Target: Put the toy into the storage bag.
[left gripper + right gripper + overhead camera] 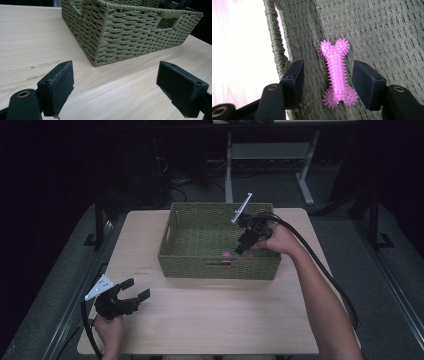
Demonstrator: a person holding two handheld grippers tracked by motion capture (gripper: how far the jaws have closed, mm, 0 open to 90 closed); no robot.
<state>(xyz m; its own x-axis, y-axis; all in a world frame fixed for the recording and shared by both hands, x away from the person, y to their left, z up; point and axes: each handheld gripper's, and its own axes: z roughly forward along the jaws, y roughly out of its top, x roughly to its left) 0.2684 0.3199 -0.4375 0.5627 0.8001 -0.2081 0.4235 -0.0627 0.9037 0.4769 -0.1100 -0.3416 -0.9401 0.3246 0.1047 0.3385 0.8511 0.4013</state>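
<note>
Right tongs [240,248] are down inside the basket [197,235], just right of centre in the high view, the hand tipped steeply over the rim. In the right gripper view the jaws stand apart on either side of the pink bone [337,73], which lies flat on the woven floor in the middle of the frame, one knobbed end up, the other at the bottom. There's a gap on both sides, so nothing is gripped. The left jaw sits close against the basket's inner wall, by the braided rim running down the upper left of that frame. From the high view the bone [227,254] is just a pink speck near the front wall, by the handle slot; probably the same toy, though it's too small there to be sure.

Left tongs [137,289] wait at the lower left of the high view, above the table [210,315], spread wide with nothing between them. In the left gripper view the two black pads frame bare wood, the basket's near corner [96,60] ahead at top centre, well apart from them.
</note>
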